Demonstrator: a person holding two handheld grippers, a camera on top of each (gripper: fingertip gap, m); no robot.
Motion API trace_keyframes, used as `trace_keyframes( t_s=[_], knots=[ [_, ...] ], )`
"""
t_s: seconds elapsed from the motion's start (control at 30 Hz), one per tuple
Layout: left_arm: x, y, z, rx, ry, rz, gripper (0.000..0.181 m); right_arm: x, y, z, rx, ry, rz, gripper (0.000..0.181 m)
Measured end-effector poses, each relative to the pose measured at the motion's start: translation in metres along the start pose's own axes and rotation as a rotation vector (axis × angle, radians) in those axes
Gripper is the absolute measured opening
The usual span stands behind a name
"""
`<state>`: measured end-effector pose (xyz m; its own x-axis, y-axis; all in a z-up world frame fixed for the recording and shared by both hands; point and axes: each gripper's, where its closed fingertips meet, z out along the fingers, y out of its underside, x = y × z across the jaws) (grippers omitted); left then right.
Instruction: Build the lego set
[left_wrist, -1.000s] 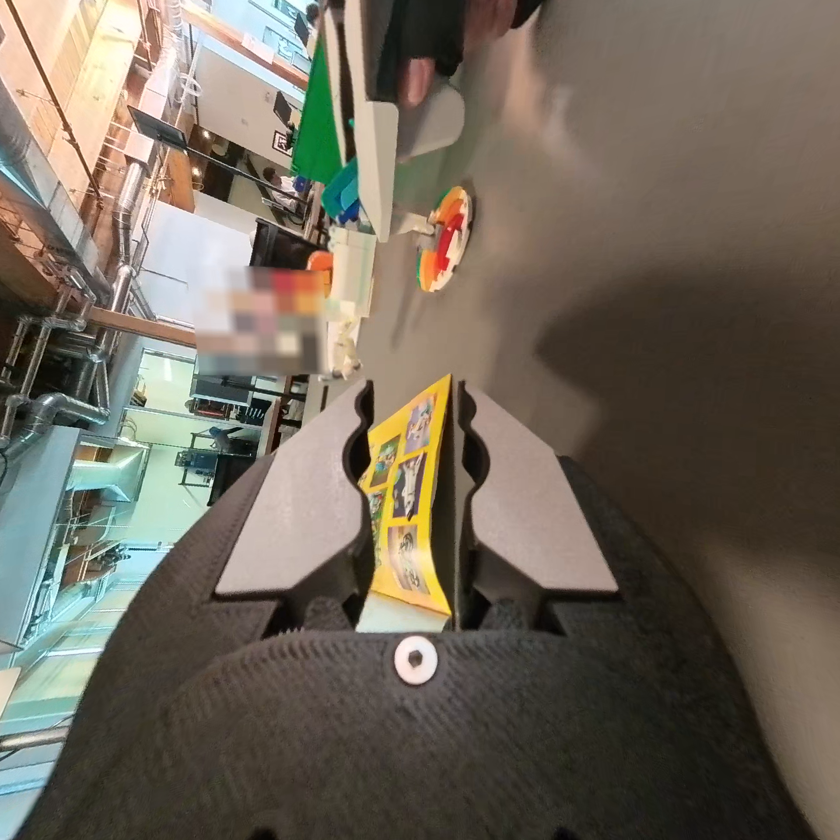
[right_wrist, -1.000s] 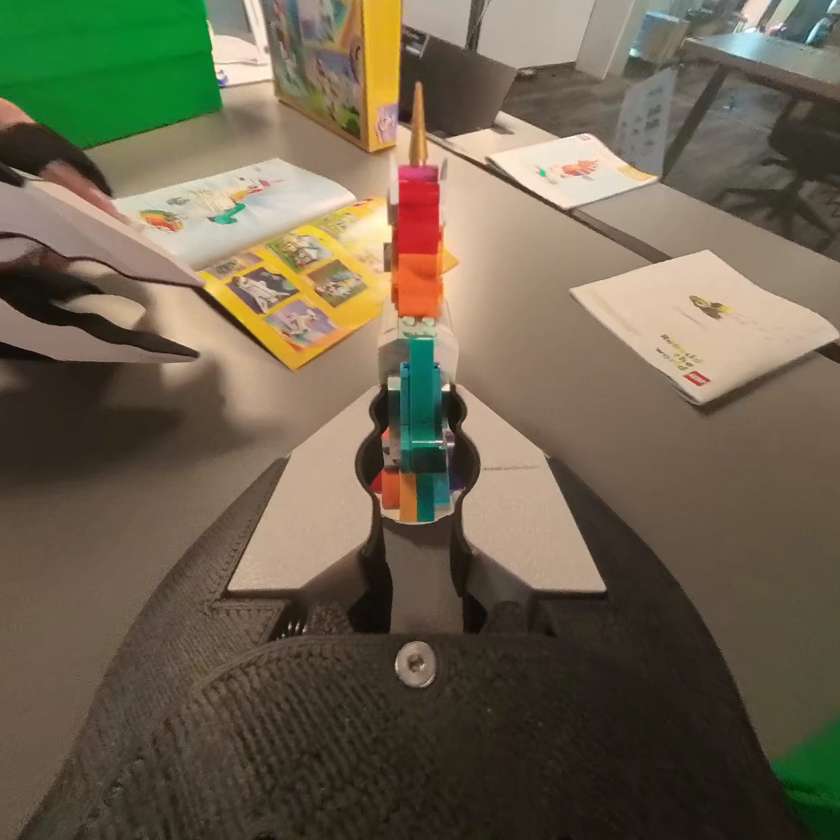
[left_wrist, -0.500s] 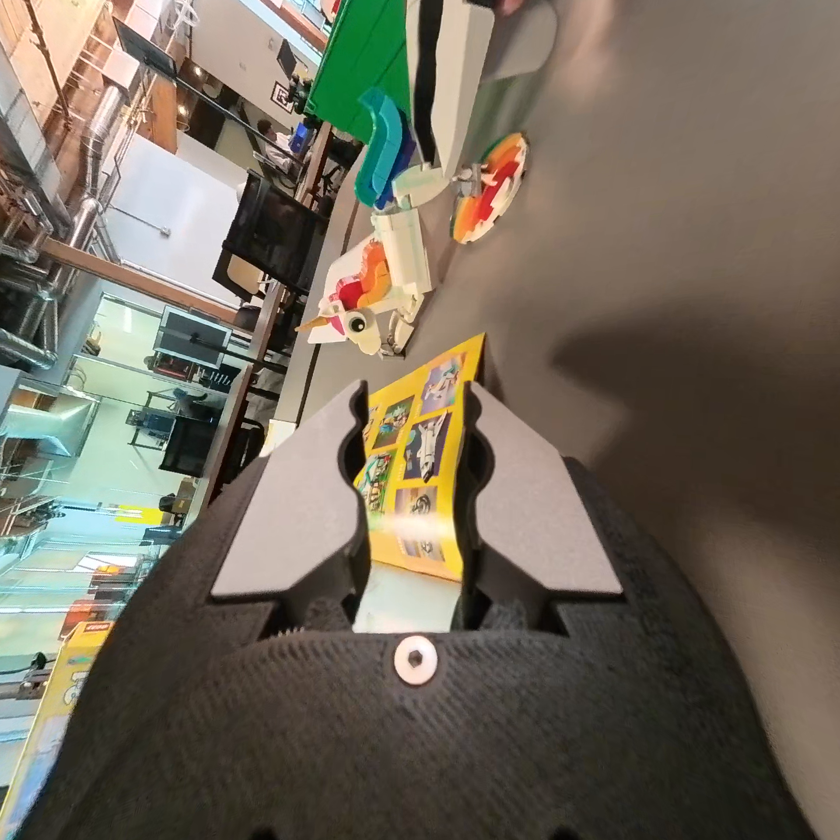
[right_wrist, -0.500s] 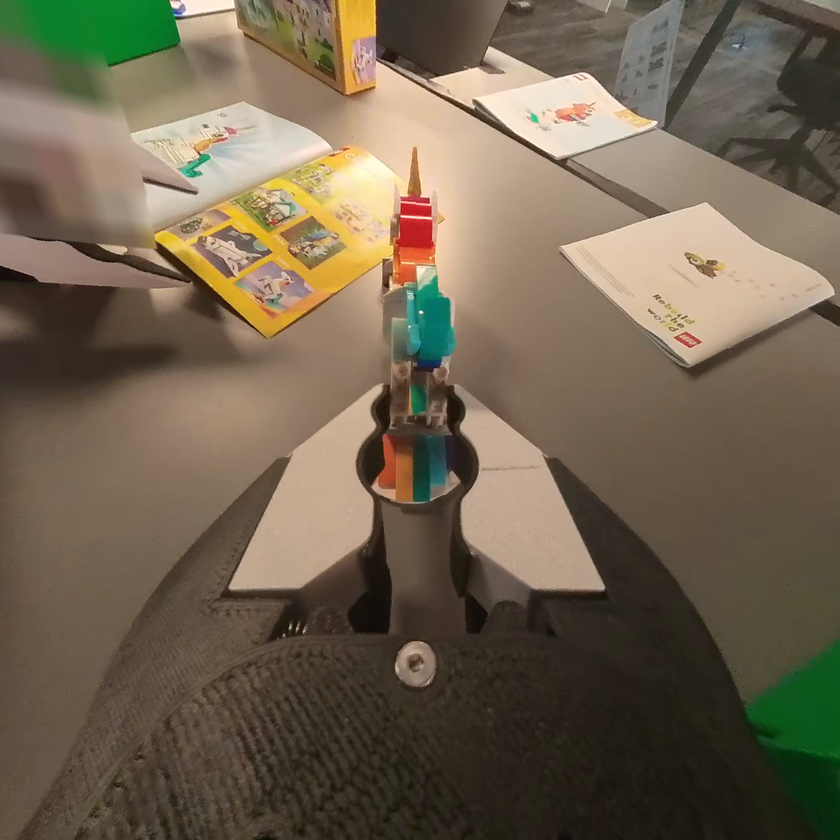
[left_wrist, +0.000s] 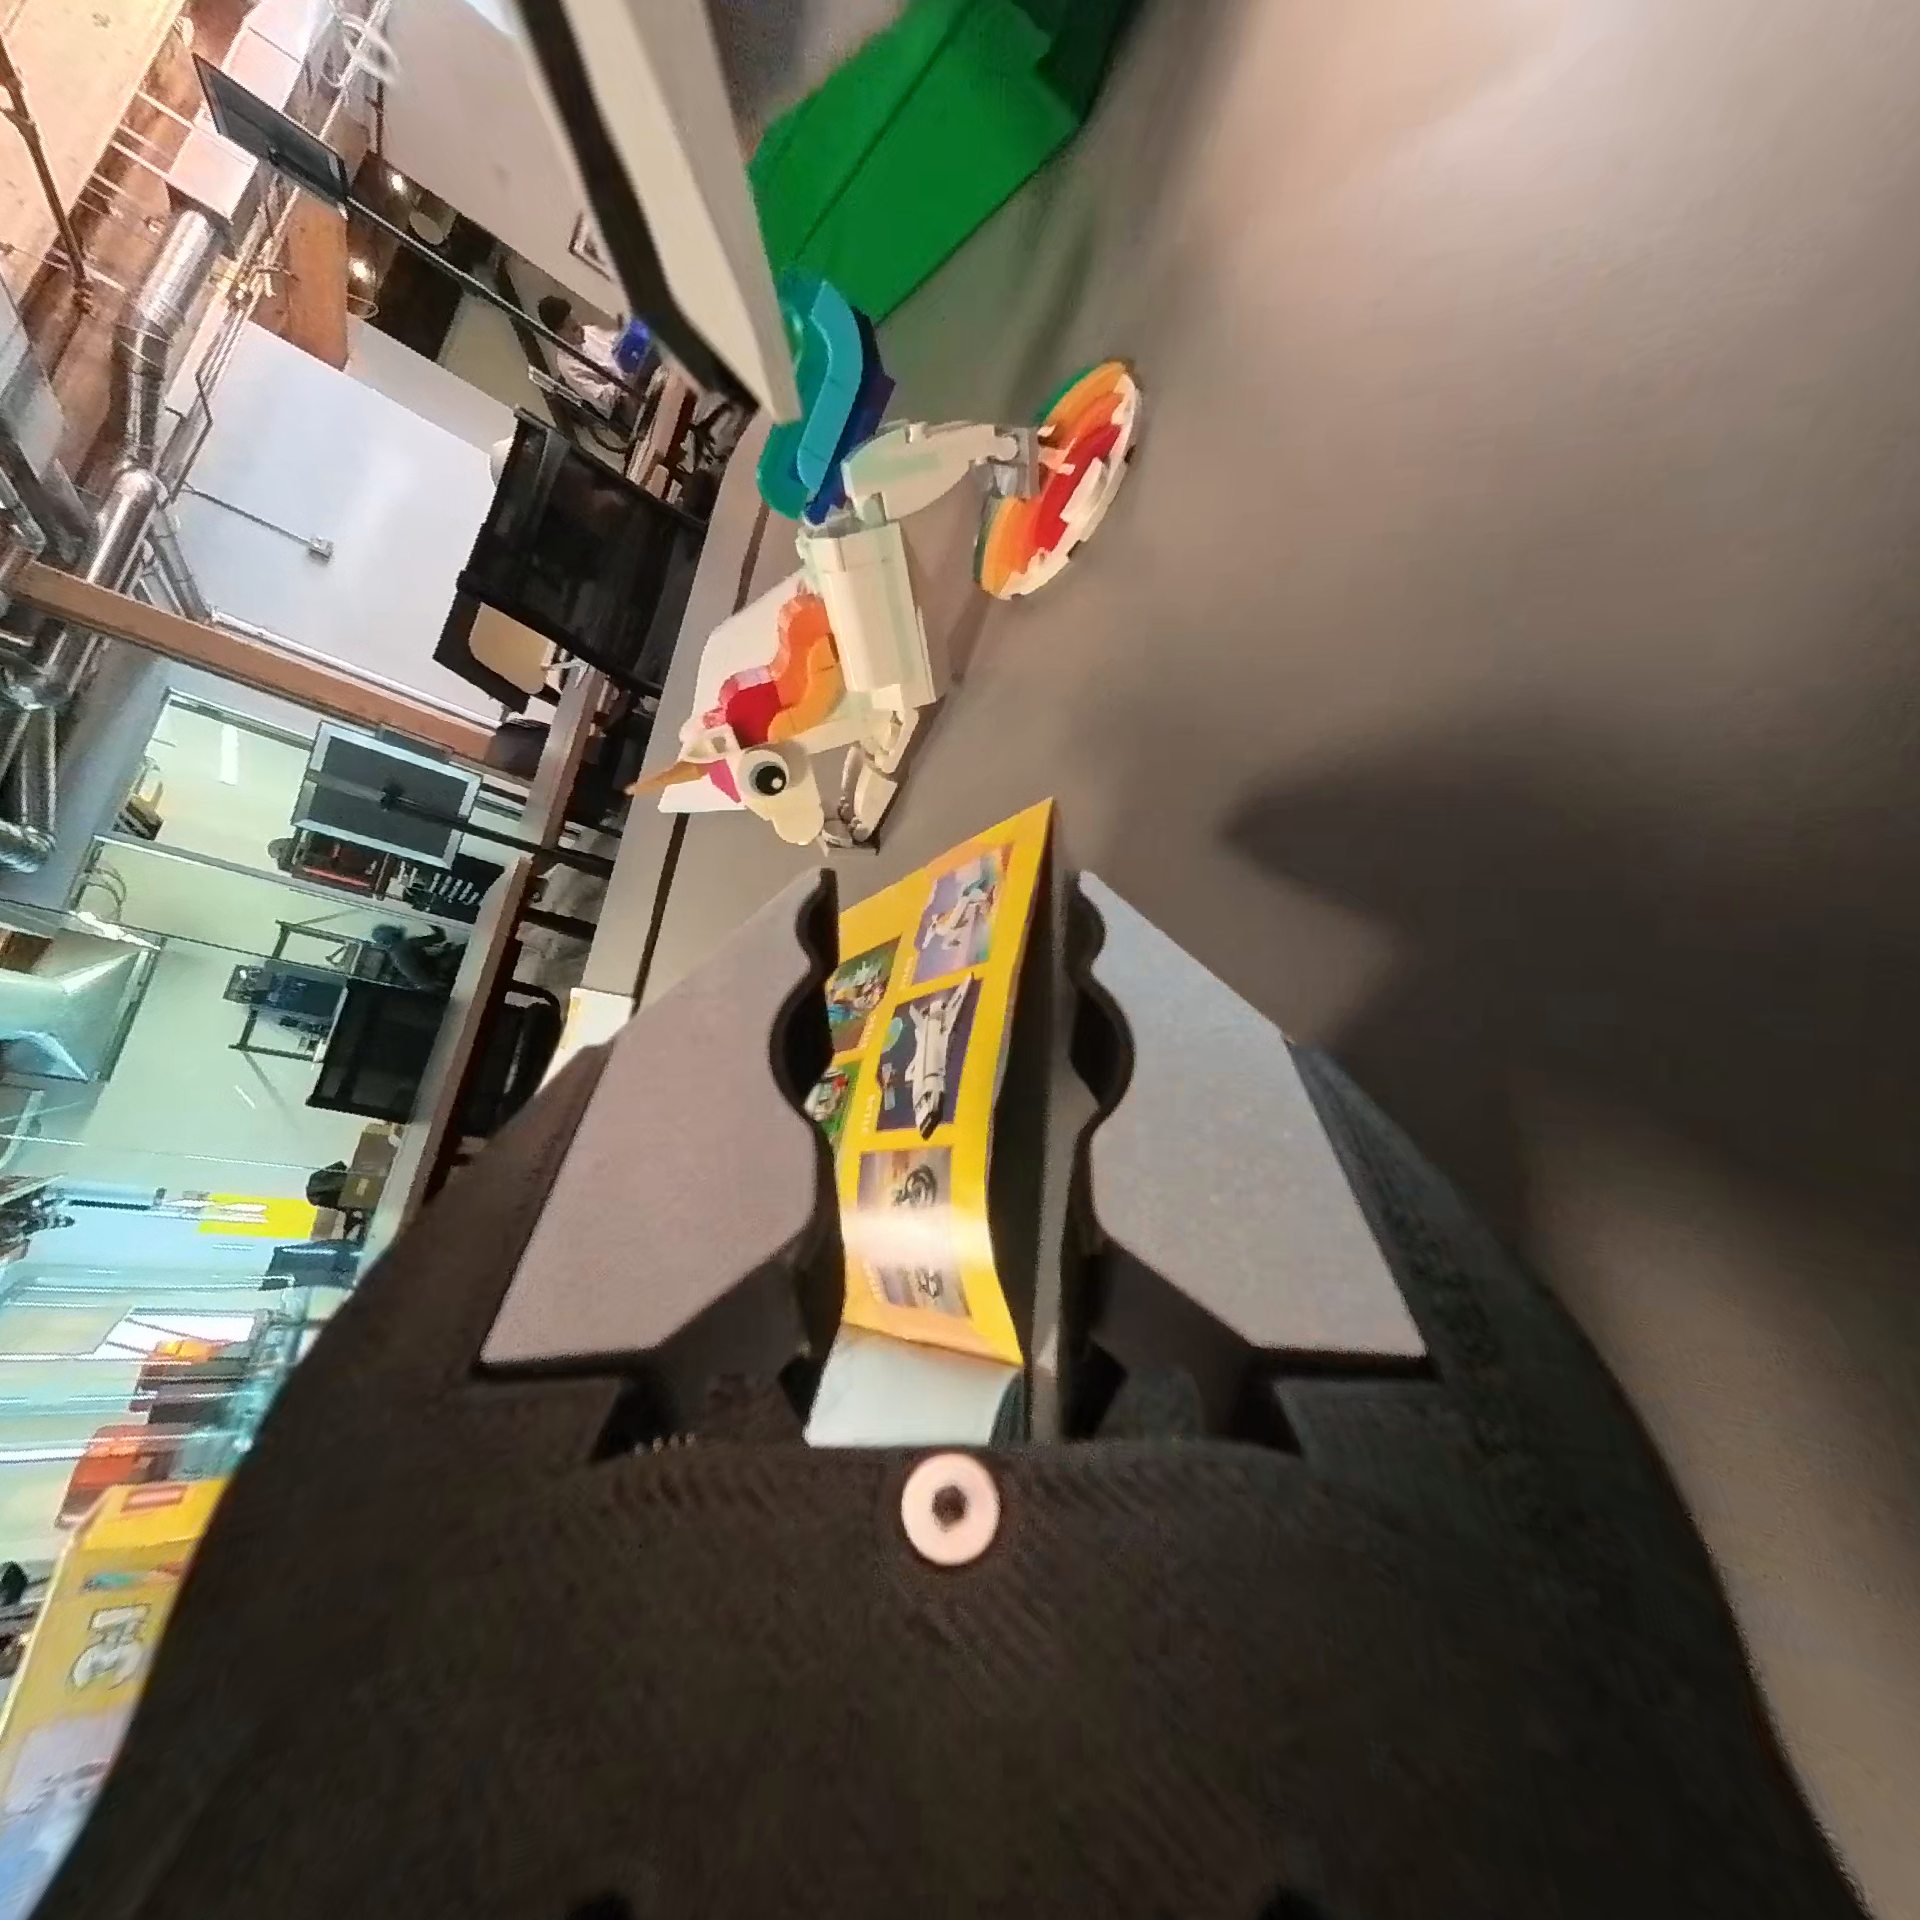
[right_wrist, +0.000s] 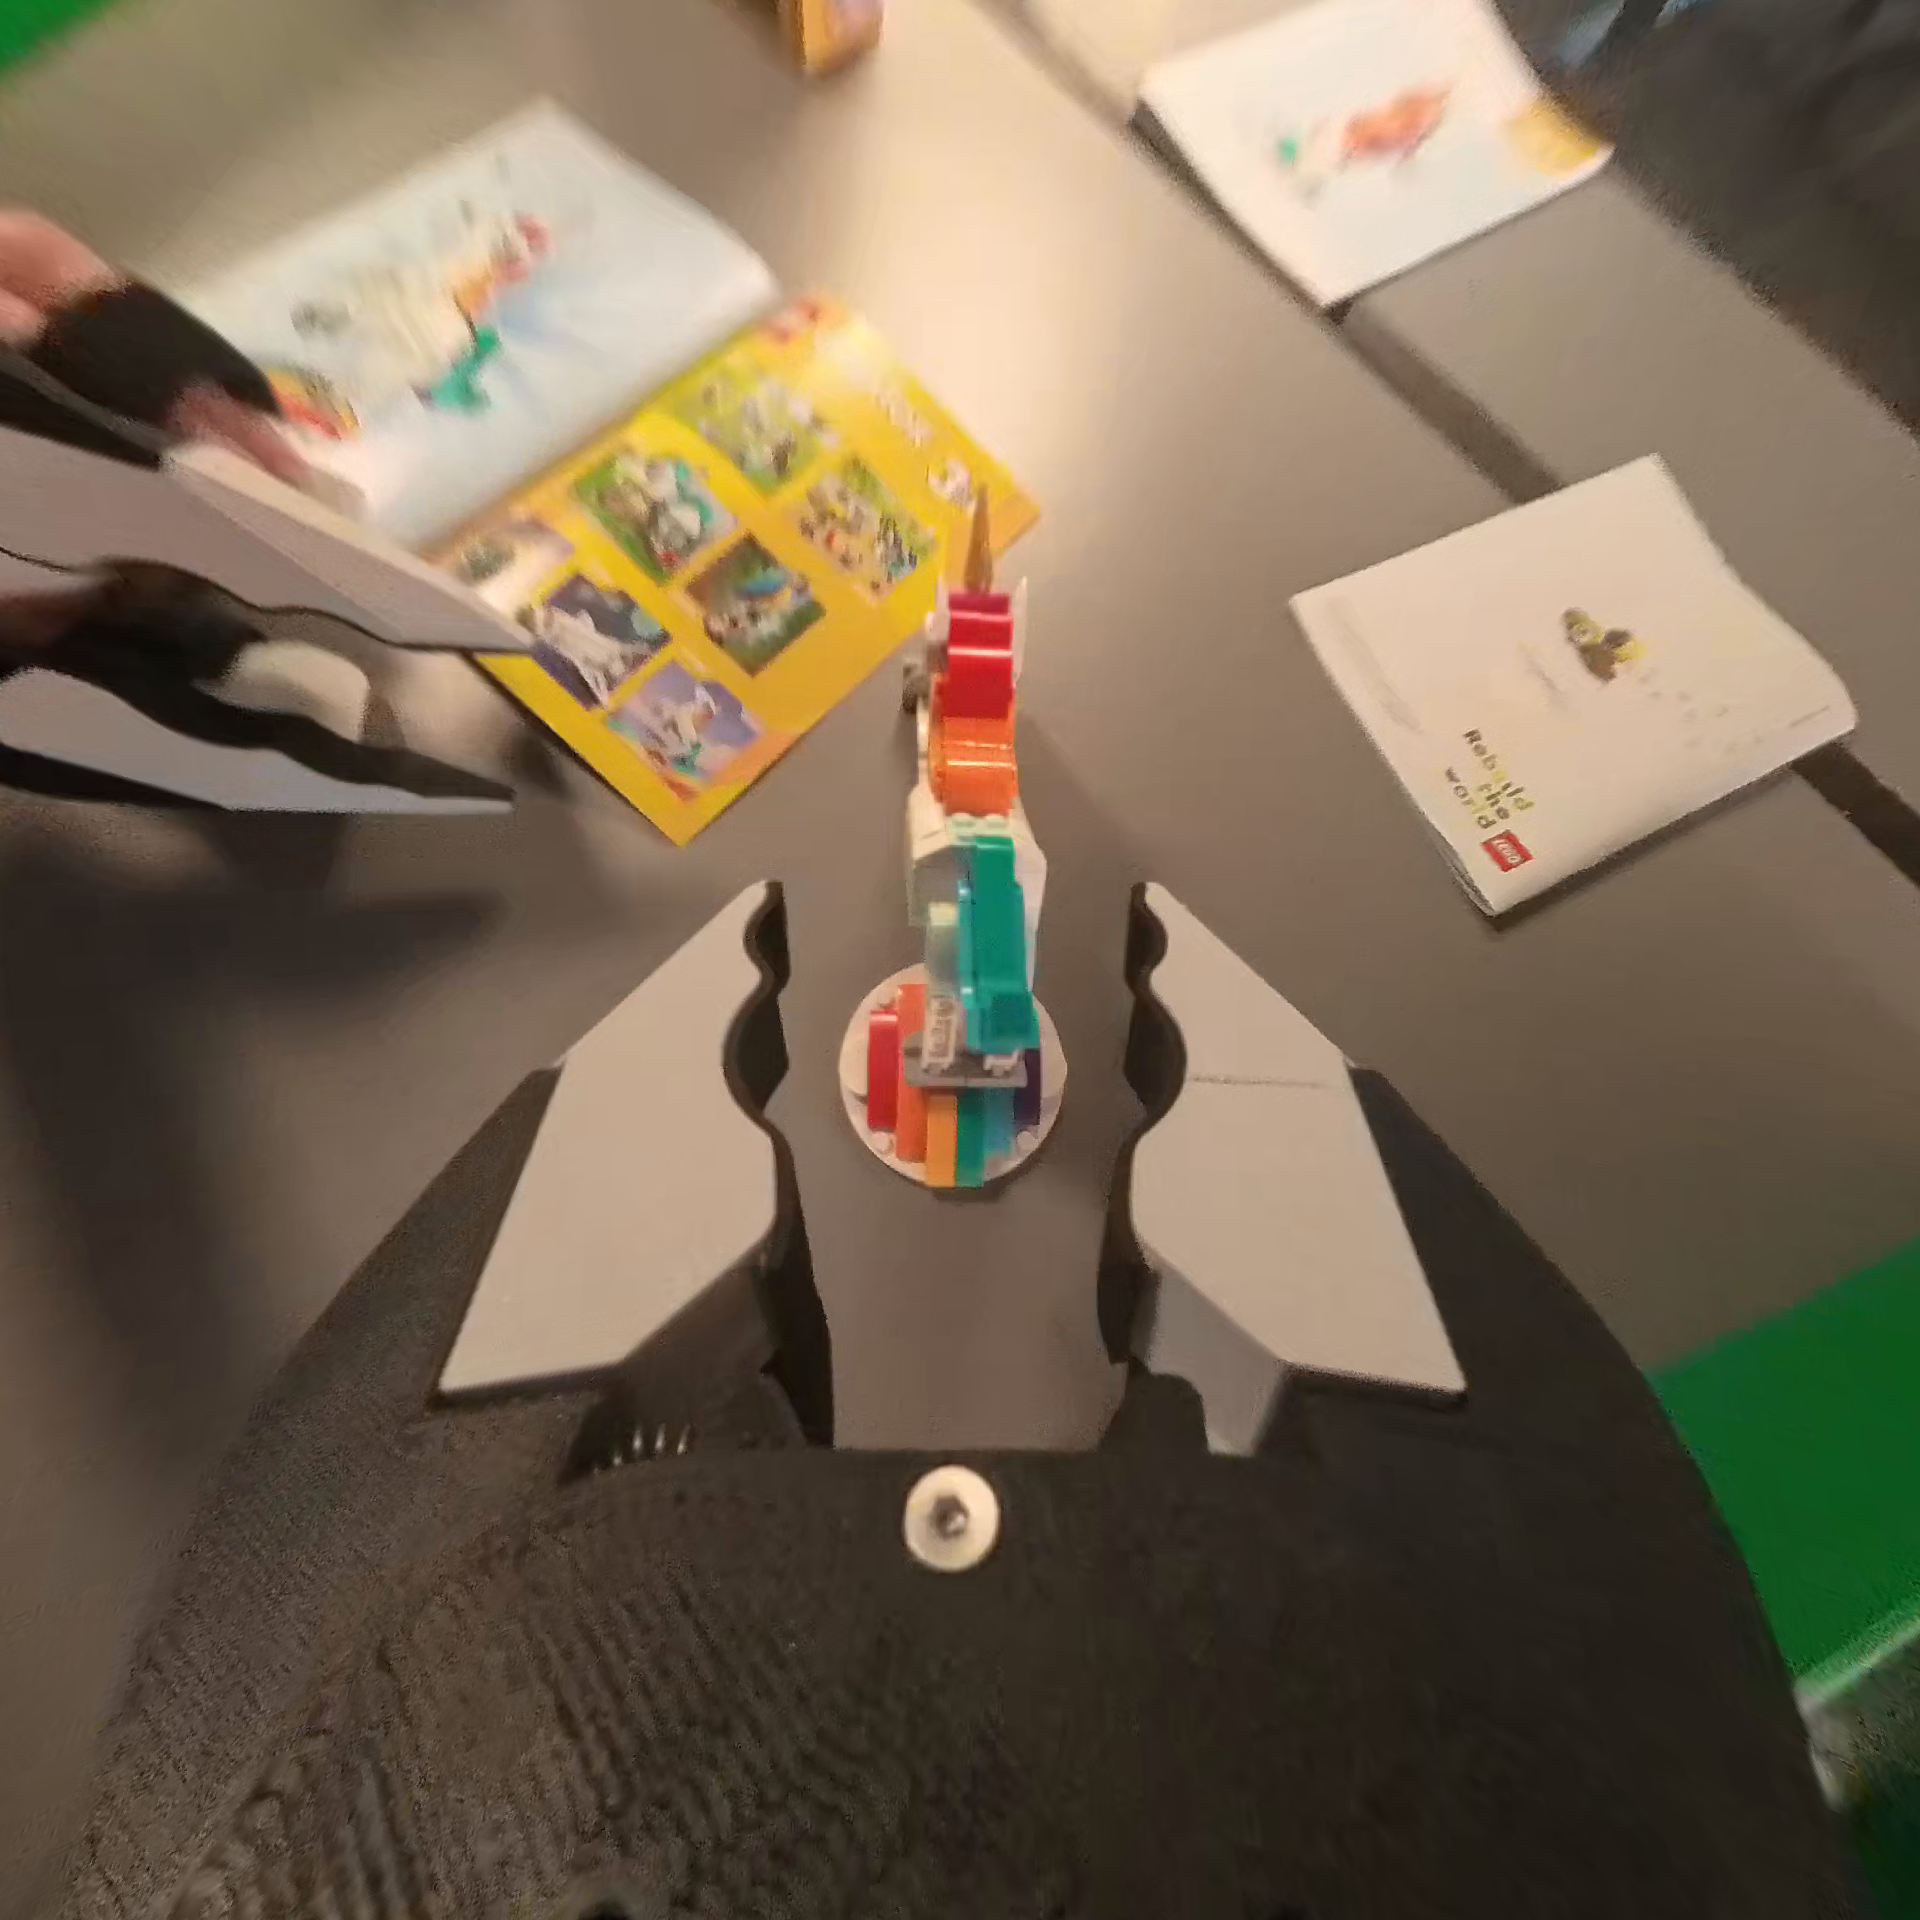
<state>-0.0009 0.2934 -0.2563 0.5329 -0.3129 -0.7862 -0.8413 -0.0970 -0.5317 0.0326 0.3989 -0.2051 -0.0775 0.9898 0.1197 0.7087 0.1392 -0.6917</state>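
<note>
Released since half a second ago, the unicorn model (right_wrist: 971, 914) stands on the table (right_wrist: 1299, 364), right gripper (right_wrist: 954, 997) spread around its base. Left gripper (left_wrist: 951, 1049) pinches the yellow booklet (left_wrist: 935, 1091), presumably to turn a page.

I see a glossy plastic unicorn (right_wrist: 971, 831) between my right tongs (right_wrist: 954, 914), glossy paper booklet (right_wrist: 727, 582) beyond, matt table (right_wrist: 1247, 520).

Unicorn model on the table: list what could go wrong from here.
1. The unicorn stands tall on a small round base; the open right gripper straddles it, so a sideways nudge from either finger could probably tip it.
2. The left gripper has the yellow booklet between its fingers, and the booklet's edge lies close to the unicorn's head; moving it may knock the model.
</note>
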Motion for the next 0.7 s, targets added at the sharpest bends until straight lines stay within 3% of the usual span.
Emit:
trace_keyframes(
  t_s=[0.2, 0.43, 0.57, 0.7],
  knots=[
    [0.005, -0.003, -0.002, 0.003, 0.007, 0.036, 0.042, -0.002, -0.003, 0.031, -0.335, -0.061, -0.089, 0.065],
    [0.007, -0.003, -0.003, 0.005, 0.016, 0.048, 0.043, 0.004, 0.027, 0.051, -0.717, -0.07, -0.184, 0.052],
    [0.008, -0.003, -0.004, 0.006, 0.022, 0.051, 0.043, -0.007, 0.03, 0.052, -0.734, -0.15, -0.163, 0.034],
    [0.009, -0.005, -0.005, 0.017, 0.028, 0.04, 0.043, -0.013, 0.014, 0.039, -0.537, -0.171, -0.159, 0.033]
  ],
)
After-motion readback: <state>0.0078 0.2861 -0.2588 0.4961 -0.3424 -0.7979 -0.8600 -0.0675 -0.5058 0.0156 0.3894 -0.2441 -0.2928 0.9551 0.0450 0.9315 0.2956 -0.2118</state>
